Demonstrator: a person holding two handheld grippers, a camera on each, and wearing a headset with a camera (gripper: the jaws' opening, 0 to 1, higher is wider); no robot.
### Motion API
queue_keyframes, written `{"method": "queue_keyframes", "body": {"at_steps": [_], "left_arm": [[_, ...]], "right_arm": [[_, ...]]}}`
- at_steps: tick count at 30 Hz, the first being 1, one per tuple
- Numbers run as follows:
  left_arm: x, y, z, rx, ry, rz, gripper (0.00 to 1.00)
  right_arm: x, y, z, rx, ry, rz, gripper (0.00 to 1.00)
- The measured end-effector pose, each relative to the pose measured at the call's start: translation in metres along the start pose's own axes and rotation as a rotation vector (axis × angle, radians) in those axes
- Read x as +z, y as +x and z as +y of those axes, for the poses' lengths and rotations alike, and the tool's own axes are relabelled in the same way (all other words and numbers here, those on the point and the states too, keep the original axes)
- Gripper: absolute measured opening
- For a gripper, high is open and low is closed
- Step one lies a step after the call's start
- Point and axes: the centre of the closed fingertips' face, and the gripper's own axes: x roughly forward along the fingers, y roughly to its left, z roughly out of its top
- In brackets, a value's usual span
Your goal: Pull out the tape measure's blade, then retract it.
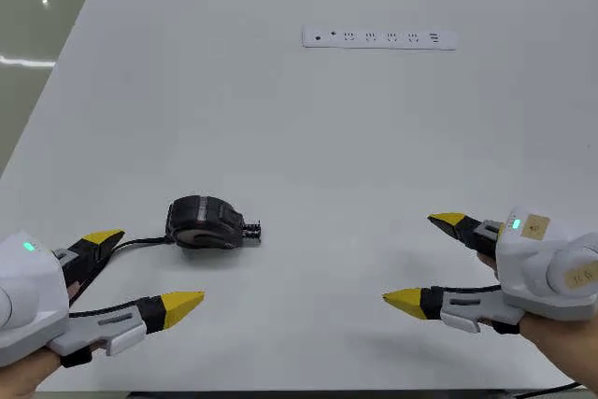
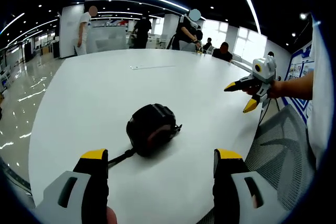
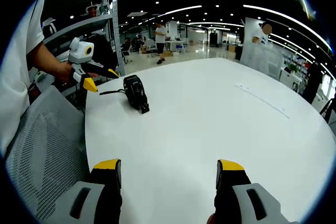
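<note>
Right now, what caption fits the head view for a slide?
Both open, left claw and right claw hover over a table; a tape measure lies by the left one, a power strip beyond.

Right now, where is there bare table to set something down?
Widest free patch: the table between the tape measure and the power strip. Also bare: the stretch from the tape measure to the right gripper. Crowded by the left gripper, where its strap lies.

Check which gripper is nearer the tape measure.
Left. The left gripper is close beside the tape measure, jaws open, not touching it. The right gripper is far off on the opposite side, across the table, jaws also open.
</note>
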Motion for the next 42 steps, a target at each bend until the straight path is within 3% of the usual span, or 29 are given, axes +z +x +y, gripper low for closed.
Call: {"method": "queue_keyframes", "body": {"at_steps": [8, 12, 14, 21, 30, 42], "left_arm": [[-0.006, -0.013, 0.007, 0.009, 0.012, 0.020, 0.82], [-0.010, -0.017, 0.007, 0.008, 0.035, 0.038, 0.82], [-0.012, -0.019, 0.007, 0.003, 0.042, 0.041, 0.84], [-0.014, -0.021, 0.008, -0.004, 0.070, 0.060, 0.86], [-0.015, -0.025, 0.010, -0.015, 0.114, 0.074, 0.87], [-0.021, -0.033, 0.015, -0.013, 0.129, 0.093, 0.87]], "right_arm": [[-0.013, -0.016, -0.004, -0.011, -0.002, 0.032, 0.77], [-0.018, -0.020, -0.005, -0.018, -0.010, 0.043, 0.81], [-0.020, -0.023, -0.002, 0.005, 0.005, 0.047, 0.82], [-0.025, -0.031, -0.005, -0.014, 0.002, 0.060, 0.86], [-0.032, -0.039, -0.005, -0.018, 0.004, 0.078, 0.87], [-0.036, -0.046, -0.007, -0.032, 0.024, 0.078, 0.88]]}}
